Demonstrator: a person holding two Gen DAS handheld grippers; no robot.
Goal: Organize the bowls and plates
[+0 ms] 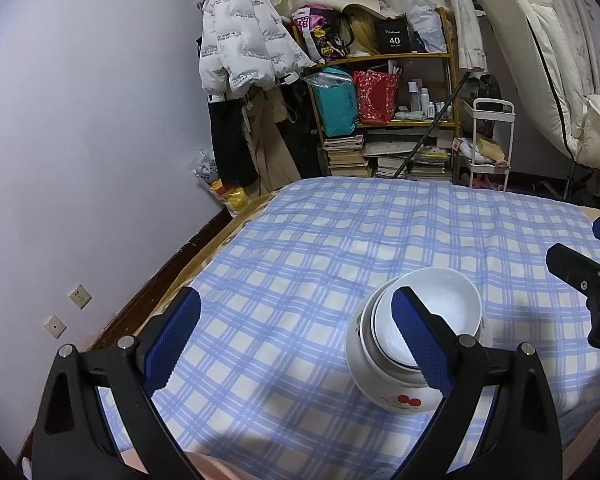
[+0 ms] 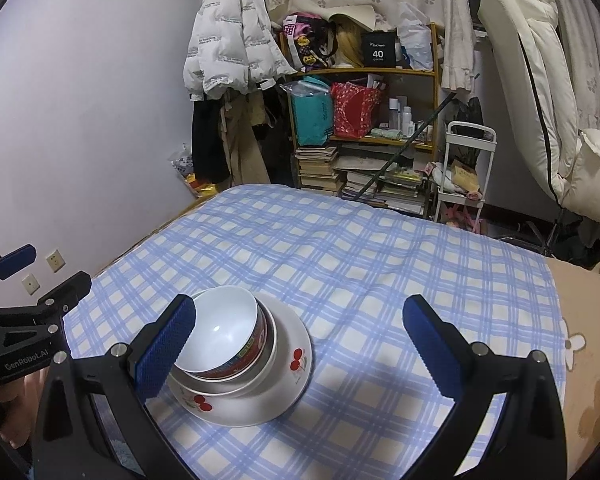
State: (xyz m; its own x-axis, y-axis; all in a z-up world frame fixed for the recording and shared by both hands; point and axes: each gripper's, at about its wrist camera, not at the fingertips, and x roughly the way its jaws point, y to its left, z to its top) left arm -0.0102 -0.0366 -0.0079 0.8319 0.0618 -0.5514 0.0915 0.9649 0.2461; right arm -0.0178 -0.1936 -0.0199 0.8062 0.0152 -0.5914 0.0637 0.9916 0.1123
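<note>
A stack stands on the blue checked cloth: a white plate with cherry prints at the bottom, a white cherry bowl on it, and a bowl with a red patterned band nested on top. In the left wrist view the stack sits by my right finger. My left gripper is open and empty, to the left of the stack. My right gripper is open and empty, with its left finger in front of the stack.
The cloth covers a table near a lilac wall. A cluttered shelf with books, a hanging white jacket and a small white cart stand beyond the far edge. A folded mattress leans at right.
</note>
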